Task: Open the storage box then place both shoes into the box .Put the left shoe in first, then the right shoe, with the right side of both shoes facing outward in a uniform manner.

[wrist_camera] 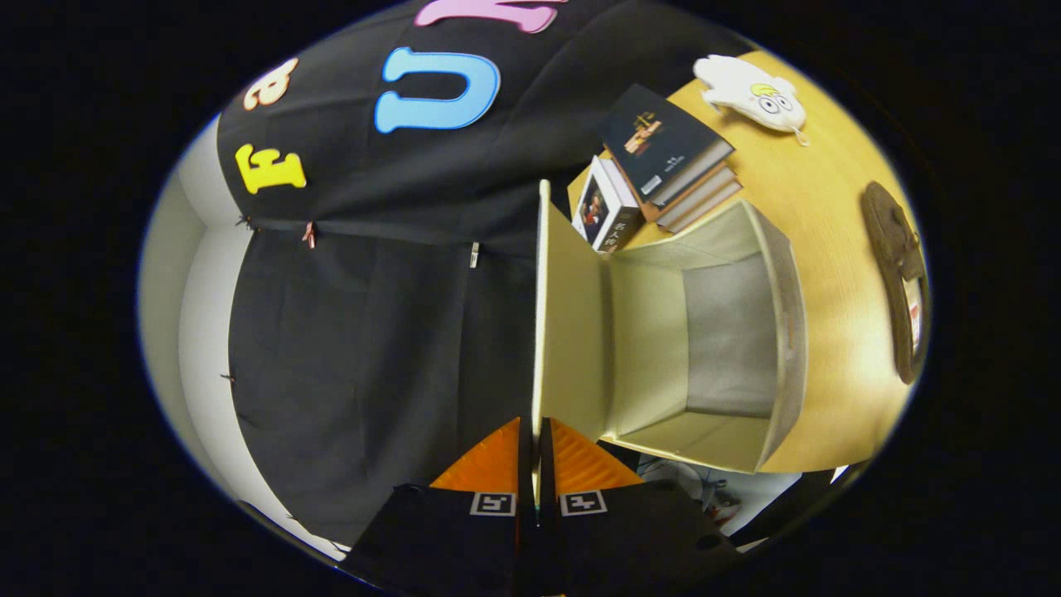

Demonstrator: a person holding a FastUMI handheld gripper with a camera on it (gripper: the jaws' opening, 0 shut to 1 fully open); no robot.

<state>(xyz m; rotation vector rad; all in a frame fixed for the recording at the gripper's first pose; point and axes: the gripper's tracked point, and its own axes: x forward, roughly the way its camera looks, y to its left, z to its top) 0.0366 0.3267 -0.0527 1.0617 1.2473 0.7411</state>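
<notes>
- The tongs (535,464) are pinching the thin edge of the storage box's lid (568,323), with both fingers pressing on it from either side and almost no gap between them.
- The lid is standing swung away from the storage box (729,348), running straight ahead from the fingers, edge-on to the camera.
- The storage box is sitting open on the worktop (829,249), its pale interior showing with nothing inside.
- A stack of books (675,162) is lying on the worktop just beyond the box, with a smaller boxed book (605,207) leaning beside it, close to the far end of the lid.
- A white plush toy (750,91) is resting farther off, past the books.
- A dark brown shoe (895,282) is lying on the worktop on the far side of the box from the lid, apart from it.
</notes>
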